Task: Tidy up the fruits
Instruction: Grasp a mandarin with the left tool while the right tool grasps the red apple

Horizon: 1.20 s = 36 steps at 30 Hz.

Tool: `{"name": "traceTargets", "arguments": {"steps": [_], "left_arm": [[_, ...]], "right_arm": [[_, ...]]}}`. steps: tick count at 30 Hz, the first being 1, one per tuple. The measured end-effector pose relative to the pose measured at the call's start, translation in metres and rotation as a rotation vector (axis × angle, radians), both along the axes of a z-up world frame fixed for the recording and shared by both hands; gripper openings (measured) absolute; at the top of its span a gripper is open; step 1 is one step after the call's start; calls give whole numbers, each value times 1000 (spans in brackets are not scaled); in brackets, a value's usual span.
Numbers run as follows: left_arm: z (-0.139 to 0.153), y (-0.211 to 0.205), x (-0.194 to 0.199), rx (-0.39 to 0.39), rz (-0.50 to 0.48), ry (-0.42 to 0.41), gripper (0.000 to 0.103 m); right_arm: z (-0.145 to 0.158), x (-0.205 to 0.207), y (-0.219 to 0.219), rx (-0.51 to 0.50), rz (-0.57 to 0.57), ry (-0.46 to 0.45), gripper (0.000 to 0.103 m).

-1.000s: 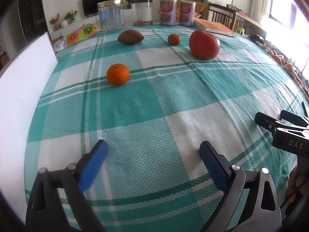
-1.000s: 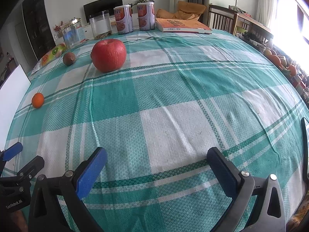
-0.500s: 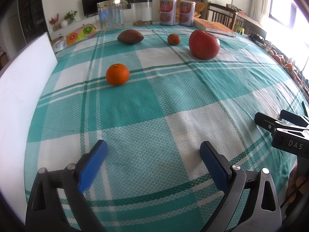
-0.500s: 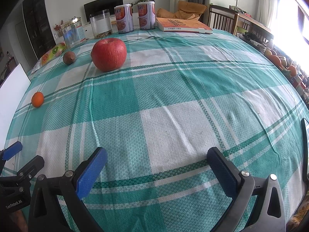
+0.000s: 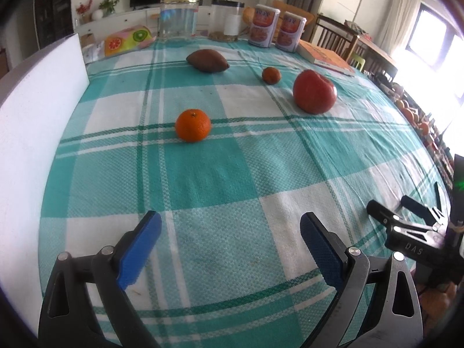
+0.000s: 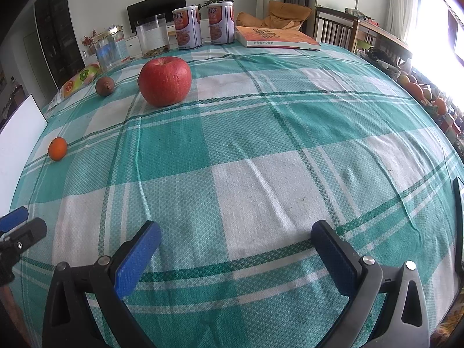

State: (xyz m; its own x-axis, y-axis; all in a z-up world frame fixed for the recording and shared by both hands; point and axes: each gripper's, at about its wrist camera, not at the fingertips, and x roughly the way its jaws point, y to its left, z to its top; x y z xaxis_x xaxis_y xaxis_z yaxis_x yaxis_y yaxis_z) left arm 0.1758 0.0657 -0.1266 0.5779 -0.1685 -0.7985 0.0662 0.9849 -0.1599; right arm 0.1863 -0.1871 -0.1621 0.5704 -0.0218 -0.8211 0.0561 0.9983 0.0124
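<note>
Behind the red apple [image 6: 165, 80] in the right wrist view, the small dark orange [image 5: 271, 75] is almost wholly hidden, and a white board [image 5: 34, 110] cuts off the tabletop's left edge. Teal-and-white checked cloth [image 5: 232, 174] covers the tabletop [image 6: 290, 145]; jars, two tins [image 6: 203, 26] and a book [image 6: 275, 39] line its far edge. An orange [image 5: 192, 125] and a brown fruit [image 5: 207, 60] lie toward the far left. Both the left gripper [image 5: 230, 242] and right gripper [image 6: 236, 253] hang released over bare cloth near the near edge, holding nothing.
</note>
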Motion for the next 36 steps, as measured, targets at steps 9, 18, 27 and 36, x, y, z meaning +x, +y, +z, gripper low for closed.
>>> {"name": "traceTargets", "arguments": {"steps": [9,18,27,36], "left_arm": [[-11,11,75,68,88,-6,77],[-12,2,79,130,43,-52,34],[-3,10,34,42,55,-26,34],[13,19,9,-28,74,-22,34]], "right_arm": [[0,1,1,-1,3,2,103],[0,0,0,-1,5,2,103],[20,35,1,170,55,-19,103],[20,163,55,97,155,1,103]]}}
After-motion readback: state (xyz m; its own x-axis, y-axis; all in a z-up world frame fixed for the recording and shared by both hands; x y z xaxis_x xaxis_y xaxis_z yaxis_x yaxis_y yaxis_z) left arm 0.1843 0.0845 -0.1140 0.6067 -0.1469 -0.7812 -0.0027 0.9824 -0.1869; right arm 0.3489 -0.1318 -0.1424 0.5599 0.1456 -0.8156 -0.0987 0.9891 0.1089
